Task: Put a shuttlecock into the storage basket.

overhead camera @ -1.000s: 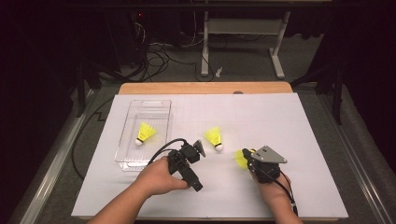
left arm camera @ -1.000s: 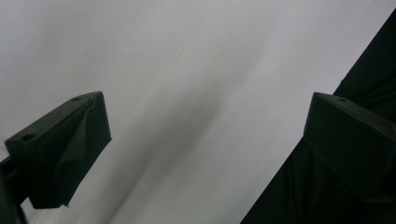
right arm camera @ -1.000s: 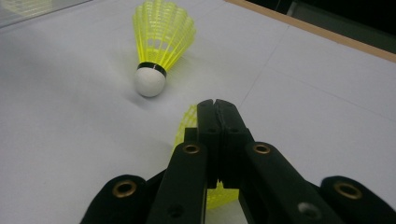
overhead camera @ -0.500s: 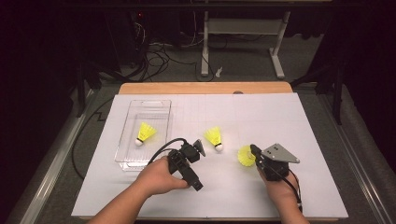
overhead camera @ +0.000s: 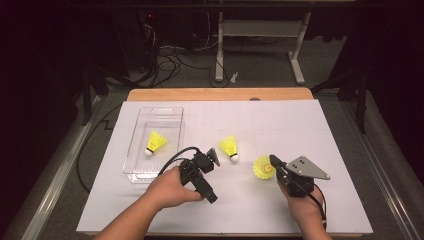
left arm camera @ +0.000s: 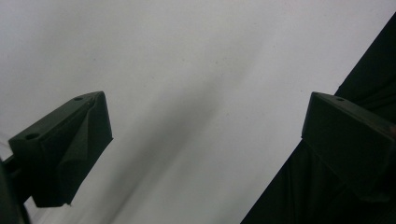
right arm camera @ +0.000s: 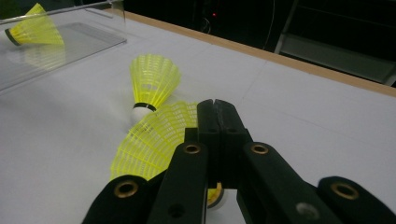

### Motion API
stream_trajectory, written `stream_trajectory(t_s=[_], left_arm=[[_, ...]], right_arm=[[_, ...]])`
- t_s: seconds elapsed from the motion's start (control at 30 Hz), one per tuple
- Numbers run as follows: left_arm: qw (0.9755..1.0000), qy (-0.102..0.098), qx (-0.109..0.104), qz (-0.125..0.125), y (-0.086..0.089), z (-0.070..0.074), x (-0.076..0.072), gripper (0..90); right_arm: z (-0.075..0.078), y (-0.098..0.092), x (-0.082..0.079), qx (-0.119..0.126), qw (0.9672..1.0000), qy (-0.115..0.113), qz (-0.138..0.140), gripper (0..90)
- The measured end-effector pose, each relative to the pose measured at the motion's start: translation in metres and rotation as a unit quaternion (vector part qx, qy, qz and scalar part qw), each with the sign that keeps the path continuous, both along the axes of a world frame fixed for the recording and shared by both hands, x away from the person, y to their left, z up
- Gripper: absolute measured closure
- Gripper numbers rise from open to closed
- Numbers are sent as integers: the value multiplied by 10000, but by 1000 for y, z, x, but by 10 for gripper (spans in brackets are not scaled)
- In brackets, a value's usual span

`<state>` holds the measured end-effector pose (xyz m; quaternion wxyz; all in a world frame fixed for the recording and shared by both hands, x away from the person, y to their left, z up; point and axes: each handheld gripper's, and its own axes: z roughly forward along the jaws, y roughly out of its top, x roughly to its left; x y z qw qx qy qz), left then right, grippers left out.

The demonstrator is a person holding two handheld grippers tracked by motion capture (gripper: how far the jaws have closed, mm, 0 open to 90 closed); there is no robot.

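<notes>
high view: 1 shuttlecock point(overhead camera: 155, 142) sits in clear tray point(overhead camera: 170, 112), 1 loose mid surface point(overhead camera: 229, 148), 3rd point(overhead camera: 263, 167) clamped in right tongs point(overhead camera: 273, 161); left tongs point(overhead camera: 210, 161) gape empty, approx 1/3 done.

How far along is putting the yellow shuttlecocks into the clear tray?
Assuming that's the job: one yellow shuttlecock already lies in the clear plastic tray. The right gripper is shut on a second shuttlecock. A third waits on the white table; the left gripper is open.
</notes>
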<state>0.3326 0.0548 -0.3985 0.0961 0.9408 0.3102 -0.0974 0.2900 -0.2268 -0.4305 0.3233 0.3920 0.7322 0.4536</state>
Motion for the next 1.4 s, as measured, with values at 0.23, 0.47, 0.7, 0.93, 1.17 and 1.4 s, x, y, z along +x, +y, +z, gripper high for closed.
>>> stream_trajectory(t_s=[0.23, 0.47, 0.7, 0.93, 1.17, 1.4], left_arm=[[10000, -51, -33, 14, 0, 5, 0, 26], [9999, -35, -90, 50, 3, 7, 1, 28], [9999, -53, -114, 61, 4, 10, 2, 39], [9998, -45, -153, 85, 3, 13, 2, 41], [9997, -29, -195, 119, 3, 14, 2, 42], [9996, -16, -252, 142, 4, 16, 4, 46]], right_arm=[[2, 3, -6, 82, 9999, -63, 111, 900], [2, 11, -11, 111, 9996, -104, 247, 900], [4, 18, -17, 128, 9988, -143, 448, 900], [4, 26, -22, 115, 9978, -166, 624, 900], [3, 33, -25, 69, 9969, -172, 765, 900], [2, 40, -27, 103, 9958, -133, 903, 900]])
